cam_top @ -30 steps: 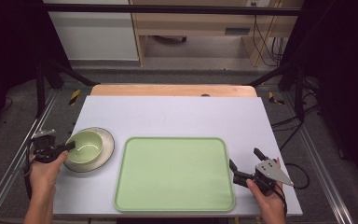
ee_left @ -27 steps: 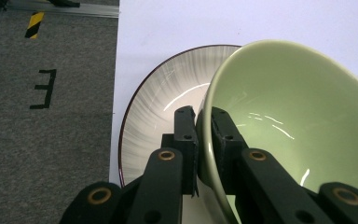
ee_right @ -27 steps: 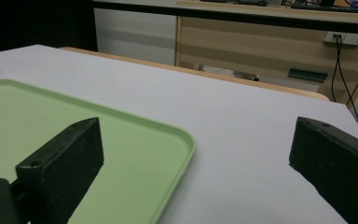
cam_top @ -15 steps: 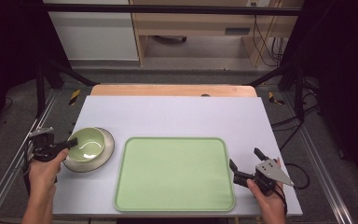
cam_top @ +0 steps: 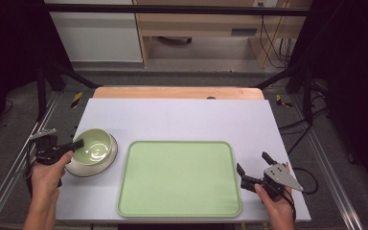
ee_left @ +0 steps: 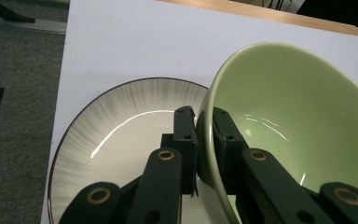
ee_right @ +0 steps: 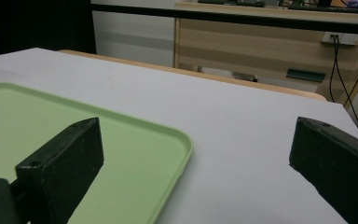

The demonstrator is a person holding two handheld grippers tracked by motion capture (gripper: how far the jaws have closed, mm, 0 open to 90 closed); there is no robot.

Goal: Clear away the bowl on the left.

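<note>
A pale green bowl (cam_top: 95, 145) is tilted up off a white plate with a dark rim (cam_top: 84, 168) at the table's left. My left gripper (cam_top: 78, 143) is shut on the bowl's near rim. In the left gripper view the two jaws pinch the bowl (ee_left: 298, 121) wall, and the plate (ee_left: 116, 126) lies below and to the left. A large green tray (cam_top: 179, 177) sits at the table's front centre. My right gripper (cam_top: 255, 164) stands open at the tray's right edge, nothing between its jaws. In the right gripper view the tray (ee_right: 135, 144) corner lies by its left jaw.
The white table top (cam_top: 196, 117) stretches bare behind the tray, with a wooden strip (cam_top: 177, 92) along its far edge. Black frame legs and cables stand beyond the table's right side. A cable trails from the right gripper over the table's right edge.
My left gripper has lifted and tilted the green bowl off the plate, moving it slightly right and up. The right gripper has stayed put.
</note>
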